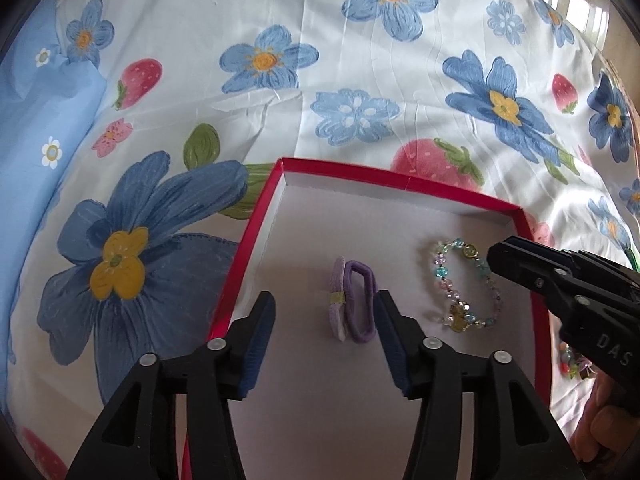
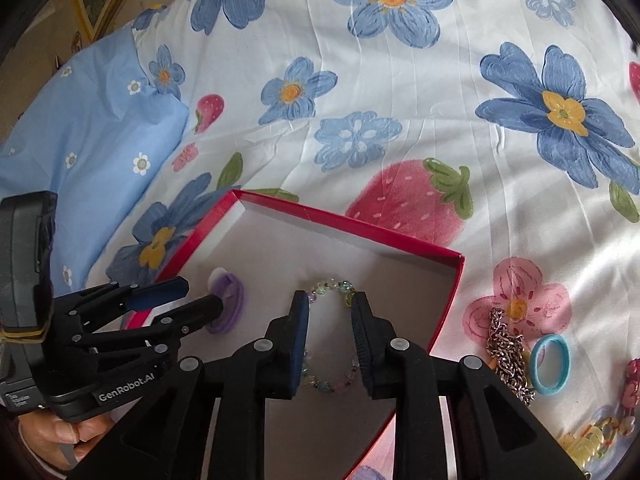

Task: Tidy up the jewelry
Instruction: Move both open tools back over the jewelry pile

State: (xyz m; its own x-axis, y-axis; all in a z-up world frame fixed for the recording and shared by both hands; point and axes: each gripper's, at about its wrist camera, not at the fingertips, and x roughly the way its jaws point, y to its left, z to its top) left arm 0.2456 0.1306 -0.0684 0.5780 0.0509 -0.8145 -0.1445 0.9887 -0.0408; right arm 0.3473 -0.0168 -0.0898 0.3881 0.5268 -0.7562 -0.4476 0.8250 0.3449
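Note:
A red box (image 1: 256, 236) with a white inside lies on the flowered bedsheet; it also shows in the right wrist view (image 2: 448, 304). Inside lie purple hair ties (image 1: 354, 306) (image 2: 230, 300) and a pastel bead bracelet (image 1: 464, 286) (image 2: 332, 288). My left gripper (image 1: 326, 312) is open and empty over the box, with the hair ties just inside its right finger. My right gripper (image 2: 330, 308) is open and empty above the bracelet. On the sheet right of the box lie a silver chain (image 2: 506, 348), a blue hair tie (image 2: 550, 364) and colourful bead pieces (image 2: 596, 436).
A light blue pillow (image 2: 92, 148) lies at the left. The bedsheet (image 1: 360, 60) stretches wide behind the box. More beads (image 1: 572, 360) show under the right gripper in the left wrist view.

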